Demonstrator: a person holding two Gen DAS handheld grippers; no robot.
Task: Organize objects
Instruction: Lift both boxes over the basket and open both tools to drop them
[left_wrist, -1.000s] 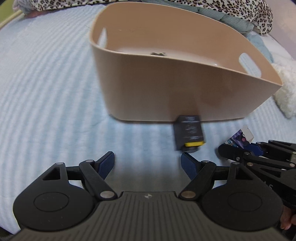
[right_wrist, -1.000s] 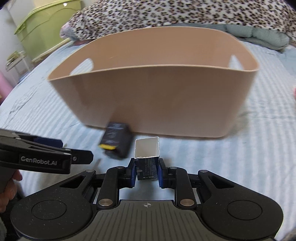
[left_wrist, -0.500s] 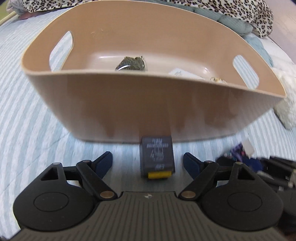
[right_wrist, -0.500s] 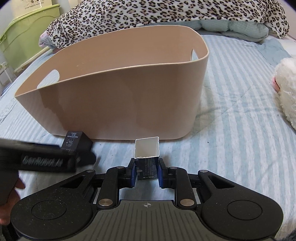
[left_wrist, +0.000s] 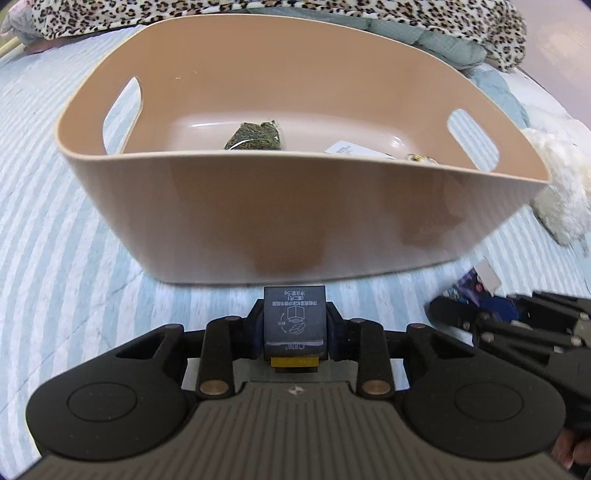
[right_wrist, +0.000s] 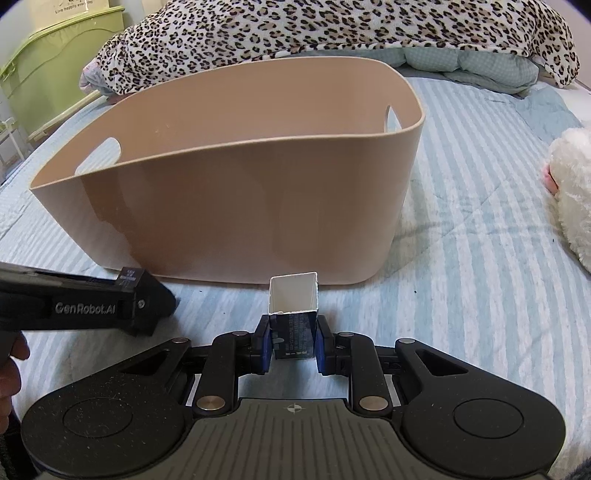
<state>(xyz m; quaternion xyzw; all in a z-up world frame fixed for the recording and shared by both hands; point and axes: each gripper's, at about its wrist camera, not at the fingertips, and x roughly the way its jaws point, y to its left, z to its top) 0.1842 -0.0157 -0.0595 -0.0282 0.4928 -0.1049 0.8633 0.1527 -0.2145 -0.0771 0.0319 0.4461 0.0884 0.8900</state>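
One bed (right_wrist: 480, 229) fills both views, its cover a quilted fabric in pale blue and white stripes. Across the far end sprawls one leopard-print blanket (right_wrist: 332, 29), with a grey-green padded quilt (right_wrist: 461, 61) bunched below it. Off to the left in the right view stands one lime-green plastic drawer unit (right_wrist: 48, 74) against the wall.

Centre stage: one big tan plastic bin (left_wrist: 295, 206), smooth, with rounded corners and an oval handle cutout at each end, sitting on the bed. Inside it, the left view shows one clear packet of dark green bits (left_wrist: 256, 136), one white card (left_wrist: 354, 149) and something small and yellowish at the right that is too hidden to name. One fluffy white plush toy (right_wrist: 572, 206) lies just right of the bin.

Now the two tools, side by side just in front of the bin's near wall. The left tool (left_wrist: 294, 325) is clamped on one small black box (left_wrist: 294, 317), rectangular, with white print on top and a yellow end facing the camera. The right tool (right_wrist: 293, 338) pinches one little dark carton (right_wrist: 293, 317), its white-lined top torn open and pointing at the bin. Both boxes are in the grip of the tools, outside the bin. A hand (right_wrist: 9, 363) shows at the left edge of the right view, holding the left tool.
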